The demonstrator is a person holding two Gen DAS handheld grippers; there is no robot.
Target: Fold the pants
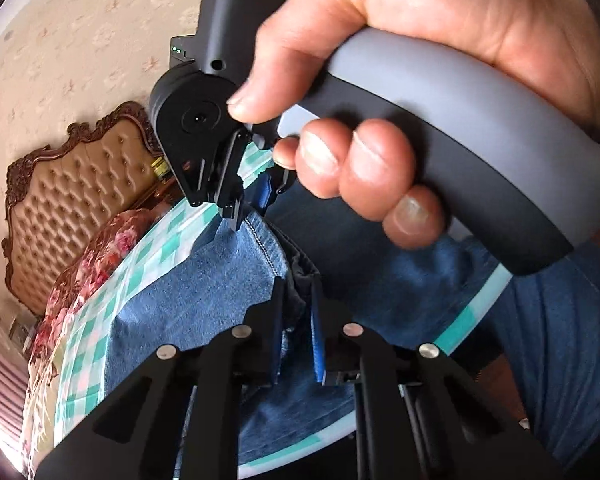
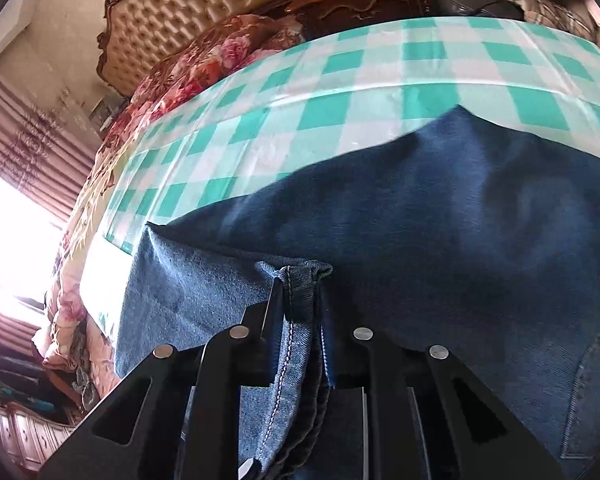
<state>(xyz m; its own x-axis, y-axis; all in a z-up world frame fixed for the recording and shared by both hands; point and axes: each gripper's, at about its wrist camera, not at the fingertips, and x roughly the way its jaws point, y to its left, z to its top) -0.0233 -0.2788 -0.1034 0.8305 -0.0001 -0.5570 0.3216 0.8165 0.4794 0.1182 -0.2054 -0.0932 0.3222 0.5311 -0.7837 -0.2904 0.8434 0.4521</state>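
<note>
Headboard (image 1: 72, 184) and floral bedding (image 1: 96, 256) far left, then the green-checked tablecloth (image 2: 340, 92) with the blue denim pants (image 2: 440, 220) spread on it. Left gripper (image 1: 298, 280): jaws nearly closed, pinching a bunched fold of the pants at the table's near edge. Right gripper (image 2: 300, 280): same, jaws clamped on a stitched hem. In the left view, the person's hand (image 1: 380, 152) grips the right gripper's handle, its tips on the denim.

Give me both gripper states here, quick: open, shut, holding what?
Left gripper: shut on a bunched edge of the jeans.
Right gripper: shut on a stitched hem of the jeans, above the checkered tablecloth.
</note>
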